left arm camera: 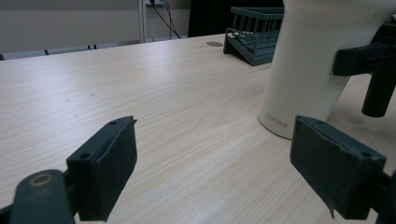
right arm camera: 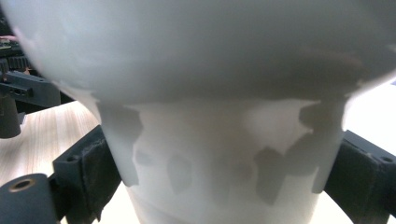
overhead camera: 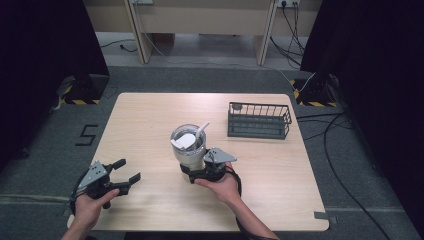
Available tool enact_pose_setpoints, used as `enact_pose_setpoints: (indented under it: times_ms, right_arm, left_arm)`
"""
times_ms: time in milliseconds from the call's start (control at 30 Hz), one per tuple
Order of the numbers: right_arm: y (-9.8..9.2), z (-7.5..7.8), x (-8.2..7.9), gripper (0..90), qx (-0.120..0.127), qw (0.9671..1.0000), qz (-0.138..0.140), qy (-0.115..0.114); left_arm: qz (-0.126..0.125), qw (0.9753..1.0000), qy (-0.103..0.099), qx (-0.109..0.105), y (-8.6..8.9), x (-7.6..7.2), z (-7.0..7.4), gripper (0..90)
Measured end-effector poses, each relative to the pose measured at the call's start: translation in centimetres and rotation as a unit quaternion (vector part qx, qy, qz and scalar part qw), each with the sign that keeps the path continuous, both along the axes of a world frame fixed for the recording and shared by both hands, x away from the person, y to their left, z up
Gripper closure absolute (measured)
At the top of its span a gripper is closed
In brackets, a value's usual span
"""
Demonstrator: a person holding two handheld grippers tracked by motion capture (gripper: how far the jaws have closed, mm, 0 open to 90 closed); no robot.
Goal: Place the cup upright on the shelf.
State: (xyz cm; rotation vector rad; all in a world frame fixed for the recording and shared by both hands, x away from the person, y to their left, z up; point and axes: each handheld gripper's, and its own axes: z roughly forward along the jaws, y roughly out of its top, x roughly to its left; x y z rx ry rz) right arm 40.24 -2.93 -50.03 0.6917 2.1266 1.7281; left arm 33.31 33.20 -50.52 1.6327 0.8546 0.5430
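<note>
White tumbler [overhead camera: 189,150] upright mid-frame, narrow base pinched between right gripper [overhead camera: 202,172] jaws; left gripper [overhead camera: 122,175] lower left, jaws spread, empty, tumbler off to its right

Looks like a lab or recording room, not a home. A bare wooden table [overhead camera: 150,125] sits on grey carpet [overhead camera: 350,210] between black curtains [overhead camera: 45,45]. Hazard-striped stand bases [overhead camera: 82,95], loose cables [overhead camera: 345,165], wall sockets [overhead camera: 288,3] and a taped floor mark [overhead camera: 86,135] around it.
</note>
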Motion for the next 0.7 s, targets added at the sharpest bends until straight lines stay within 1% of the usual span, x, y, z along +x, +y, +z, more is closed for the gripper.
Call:
enact_pose_setpoints:
  times_ms: [267, 700]
  right_arm:
    - [0.01, 0.07, -0.02, 10.6, -0.003, 1.0000, -0.001, -0.007]
    - [0.17, 0.26, -0.15, 10.9, -0.009, 0.9999, -0.005, -0.007]
  left_arm:
    - [0.001, 1.0000, 0.001, 0.000, 0.05, 0.02, -0.03, 14.4]
    - [0.000, 1.0000, 0.001, 0.001, 0.09, 0.02, -0.02, 14.5]
